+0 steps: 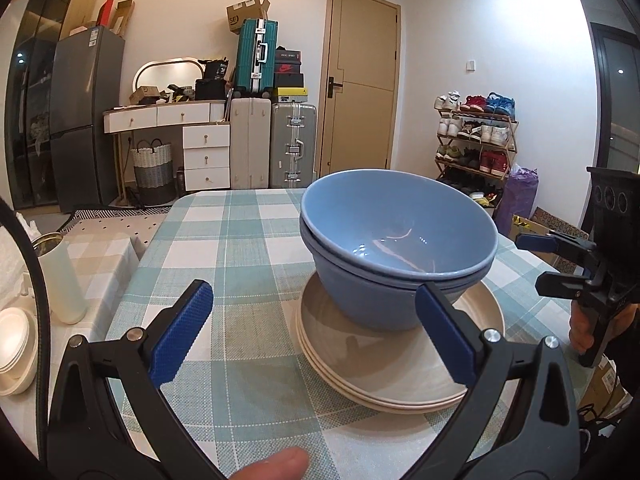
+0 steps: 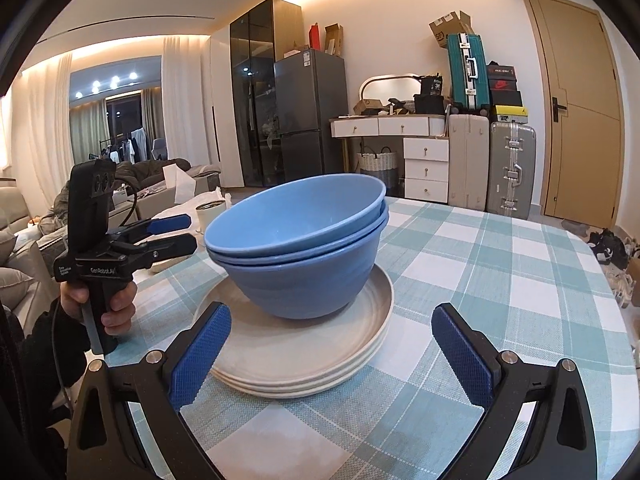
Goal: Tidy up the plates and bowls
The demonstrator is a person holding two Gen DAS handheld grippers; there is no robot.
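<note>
surface [image 2: 500, 280]: checked teal-and-white cloth, runs out ahead of both grippers and carries the whole stack.

plates [image 2: 304, 356]: cream ones, looks like three stacked, sitting straight ahead of the right gripper and just past its fingertips. From the left gripper they're ahead and a bit to its right.

bowls [image 2: 300, 248]: blue, nested (I count three rims from the right wrist view), standing on top of the plates. The top one sits tilted, not seated flat in the one below.

left gripper [image 1: 314, 334]: jaws spread wide, nothing in them. Its right finger overlaps the near rim of the plates in its own view, can't tell if it's actually touching.

right gripper [image 2: 332, 354]: also wide open and empty, parked just short of the plate stack, which sits between its fingers in the view.

how far along: honestly looks pretty much sorted already, bowls on plates, both grippers off.

what could go wrong: that tilted top bowl is the sketchy bit. If either gripper bumps a bowl rim or nudges the plates, I'd guess the top bowl slides or rocks, and glazed stuff is slippery. Lifting the stack by one plate edge would probably tip everything.
</note>
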